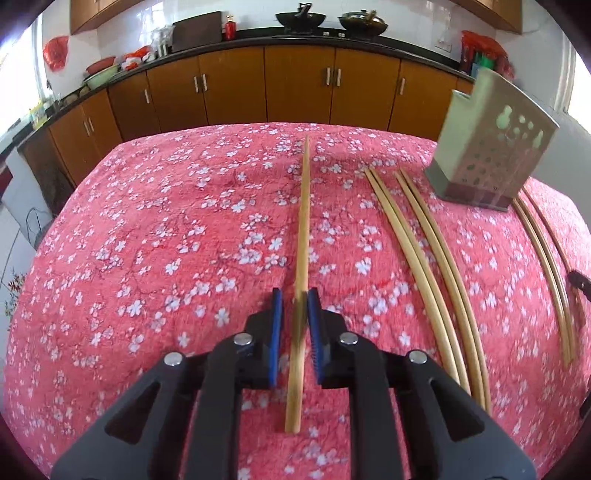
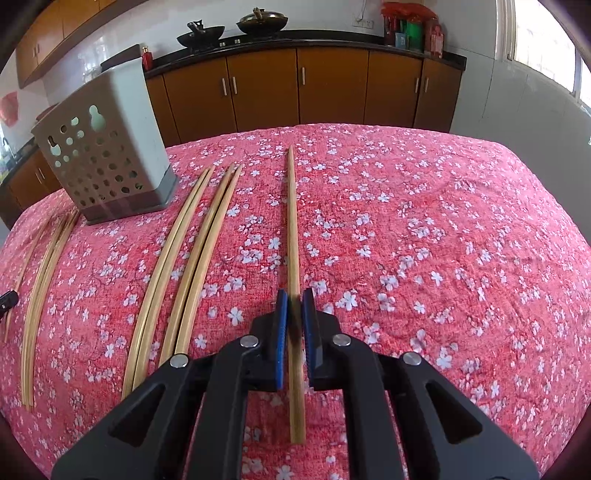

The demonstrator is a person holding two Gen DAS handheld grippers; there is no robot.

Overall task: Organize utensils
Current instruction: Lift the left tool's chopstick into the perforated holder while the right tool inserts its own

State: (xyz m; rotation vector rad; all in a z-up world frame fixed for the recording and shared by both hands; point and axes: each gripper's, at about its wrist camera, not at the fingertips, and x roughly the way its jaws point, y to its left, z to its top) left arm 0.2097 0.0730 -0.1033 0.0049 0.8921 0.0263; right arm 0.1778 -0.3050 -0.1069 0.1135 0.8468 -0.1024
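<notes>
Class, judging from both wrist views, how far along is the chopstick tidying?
Done: nothing visibly in the holder. In hand: the left gripper is shut on one chopstick, and the right gripper on another chopstick. Left: the loose chopsticks lying on the cloth.

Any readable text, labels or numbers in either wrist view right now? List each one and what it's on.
None can be read.
Red bottle on the counter: any label is too small to read.
Red packages at the counter's end: print is blurred, unreadable.
Utensil holder: punched holes only, no lettering.
Chopsticks and floral tablecloth: no markings visible.
</notes>
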